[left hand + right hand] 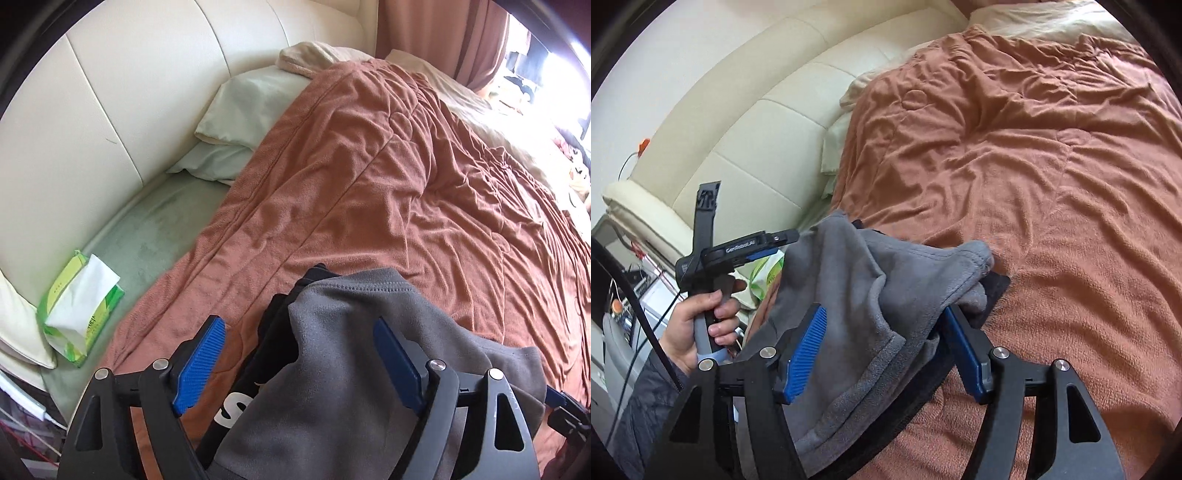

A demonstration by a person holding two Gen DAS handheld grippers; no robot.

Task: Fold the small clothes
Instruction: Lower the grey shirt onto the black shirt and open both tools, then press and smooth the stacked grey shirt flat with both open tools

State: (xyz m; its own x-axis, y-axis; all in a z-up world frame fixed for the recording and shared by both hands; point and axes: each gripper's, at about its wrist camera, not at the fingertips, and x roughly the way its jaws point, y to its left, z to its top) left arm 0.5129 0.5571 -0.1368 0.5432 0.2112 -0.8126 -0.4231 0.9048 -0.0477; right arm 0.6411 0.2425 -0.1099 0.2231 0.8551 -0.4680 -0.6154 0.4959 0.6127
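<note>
A grey fleece garment (pixel 332 373) lies bunched on the rust-coloured blanket (pixel 406 177), on top of a black garment (pixel 275 325) with white lettering. My left gripper (pixel 299 325) is open; the grey cloth lies loose between its blue pads and drapes over the right finger. In the right wrist view the same grey garment (pixel 857 280) is heaped between the pads of my right gripper (pixel 884 312), which stands open with the ribbed left pad (pixel 807 350) clear of the cloth. A strip of the black garment (pixel 993 291) shows beneath. A hand (pixel 698 325) grips the left gripper's handle at left.
A green tissue pack (pixel 85 314) lies on the pale green sheet (pixel 147 229) beside the cream padded headboard (pixel 129 92). Pale pillows (pixel 251 96) sit at the head of the bed. A cream duvet (pixel 472 103) and clutter by the bright window lie at far right.
</note>
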